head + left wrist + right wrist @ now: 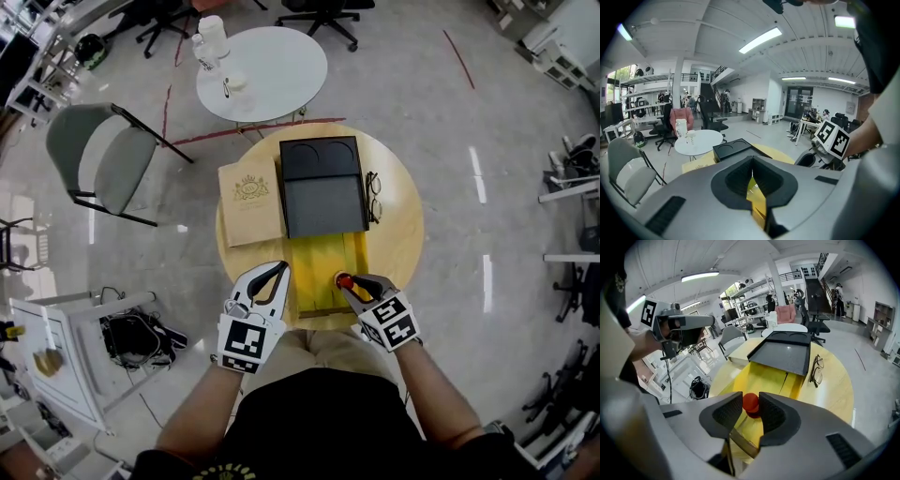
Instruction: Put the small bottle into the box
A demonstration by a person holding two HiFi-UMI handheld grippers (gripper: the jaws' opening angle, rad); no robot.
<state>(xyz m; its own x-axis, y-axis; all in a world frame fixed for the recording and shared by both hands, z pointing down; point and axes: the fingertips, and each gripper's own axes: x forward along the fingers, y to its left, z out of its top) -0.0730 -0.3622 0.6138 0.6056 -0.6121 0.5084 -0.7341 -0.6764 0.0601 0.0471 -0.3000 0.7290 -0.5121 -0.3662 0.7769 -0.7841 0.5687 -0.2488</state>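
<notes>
A small bottle with a red cap (344,280) stands at the near right of the open yellow box (323,255); only its cap (750,402) shows clearly. My right gripper (347,283) reaches down over it, and its pads (769,414) are shut on the cap's two sides. My left gripper (279,268) hovers by the box's near left edge, shut and holding nothing. In the left gripper view its jaws meet over the yellow box (758,201). A black tray-like lid (323,187) lies across the far end of the box.
A beige flat box (249,202) lies left of the black lid and a pair of glasses (374,197) right of it, all on the round wooden table (398,239). Beyond are a white round table (272,75) and a grey chair (103,159).
</notes>
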